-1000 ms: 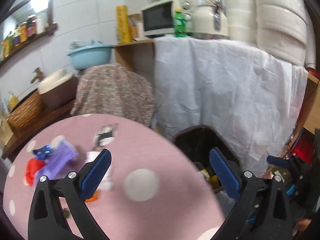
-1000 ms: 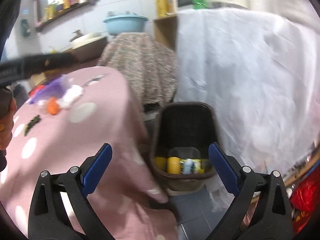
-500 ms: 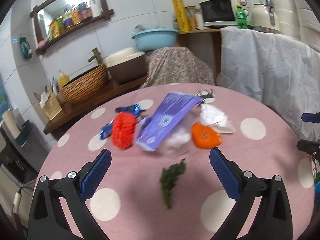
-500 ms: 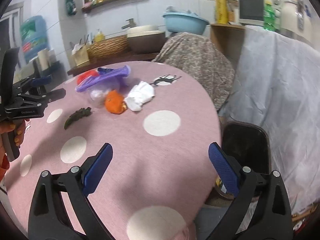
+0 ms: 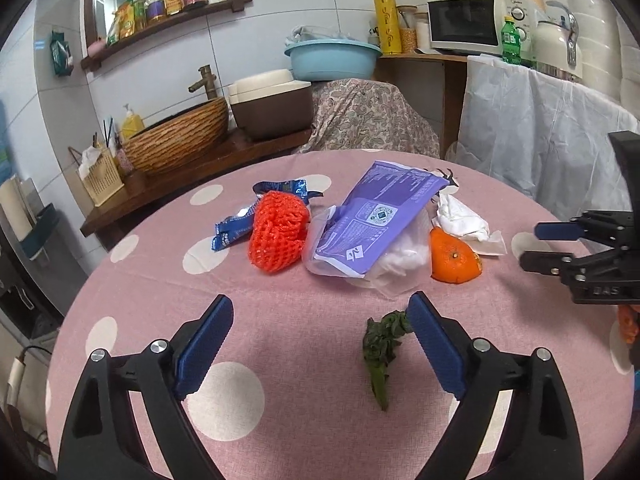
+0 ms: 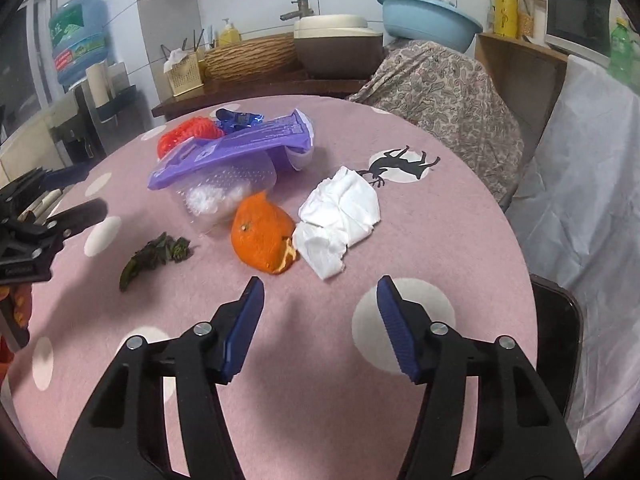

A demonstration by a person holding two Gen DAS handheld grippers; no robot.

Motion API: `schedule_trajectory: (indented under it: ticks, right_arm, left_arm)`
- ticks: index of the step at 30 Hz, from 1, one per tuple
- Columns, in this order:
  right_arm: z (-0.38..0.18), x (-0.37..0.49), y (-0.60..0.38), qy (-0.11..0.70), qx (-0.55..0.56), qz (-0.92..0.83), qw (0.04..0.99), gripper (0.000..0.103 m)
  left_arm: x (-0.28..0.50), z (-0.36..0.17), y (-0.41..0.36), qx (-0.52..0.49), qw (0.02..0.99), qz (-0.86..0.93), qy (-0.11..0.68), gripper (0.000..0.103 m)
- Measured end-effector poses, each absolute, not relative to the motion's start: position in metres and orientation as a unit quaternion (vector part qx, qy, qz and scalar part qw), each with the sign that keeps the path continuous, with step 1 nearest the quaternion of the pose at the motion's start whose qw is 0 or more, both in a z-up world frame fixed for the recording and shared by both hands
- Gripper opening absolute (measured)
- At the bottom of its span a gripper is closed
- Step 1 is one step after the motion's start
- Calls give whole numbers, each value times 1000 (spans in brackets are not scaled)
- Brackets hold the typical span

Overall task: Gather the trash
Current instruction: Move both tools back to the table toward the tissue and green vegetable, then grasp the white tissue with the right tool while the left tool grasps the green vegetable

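A: Can you read any words on the trash?

B: Not really. The purple packet (image 5: 372, 216) has tiny print and a round badge, too small to read. The blue wrapper (image 5: 244, 226) has white letters I can't make out.

A: Is there room to move?

B: Yes. The pink dotted table (image 5: 304, 320) is bare in front of both tongs. In the right view its round edge drops off on the right, with a dark bin (image 6: 560, 340) just past it.

A: Where is the trash?

B: In a bunch mid-table: a red net (image 5: 276, 232), the packet leaning on a clear bag (image 5: 400, 260), an orange peel (image 6: 262, 240) touching a white tissue (image 6: 340, 220). A green leaf (image 5: 382, 352) lies alone, just beside the right finger of the left tongs (image 5: 316, 348).

A: Are the tongs holding anything?

B: No. The left tongs are spread wide. The right tongs (image 6: 318, 324) are apart too, with the peel and tissue just ahead.
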State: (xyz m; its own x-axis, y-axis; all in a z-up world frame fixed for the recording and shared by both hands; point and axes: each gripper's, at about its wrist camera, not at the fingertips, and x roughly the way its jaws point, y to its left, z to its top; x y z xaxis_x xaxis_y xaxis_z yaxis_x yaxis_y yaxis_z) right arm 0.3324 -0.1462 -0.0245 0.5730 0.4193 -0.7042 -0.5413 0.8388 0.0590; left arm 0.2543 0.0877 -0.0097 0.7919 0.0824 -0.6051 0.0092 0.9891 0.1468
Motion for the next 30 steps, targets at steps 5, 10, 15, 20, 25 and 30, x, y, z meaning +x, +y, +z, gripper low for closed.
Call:
schedule_trajectory:
  ticks: [5, 10, 15, 20, 25, 30]
  right_arm:
    - [-35, 349, -130, 387, -85, 267, 878, 45]
    - [-45, 363, -120, 402, -87, 265, 872, 21]
    - [-46, 361, -122, 394, -81, 271, 874, 8]
    - [-40, 350, -127, 382, -81, 275, 879, 7]
    - [-33, 342, -132, 374, -75, 276, 882, 7]
    - [-25, 330, -141, 365, -62, 285, 884, 7]
  left_arm:
    - [257, -12, 84, 73, 943, 9, 324, 85]
    - [256, -14, 75, 86, 943, 2, 321, 84]
    - [257, -25, 73, 94, 934, -14, 345, 84]
    - [262, -43, 65, 118, 919, -21, 376, 76]
    - [271, -52, 62, 118, 911, -16, 395, 66]
    - [280, -62, 63, 110, 902, -18, 417, 39]
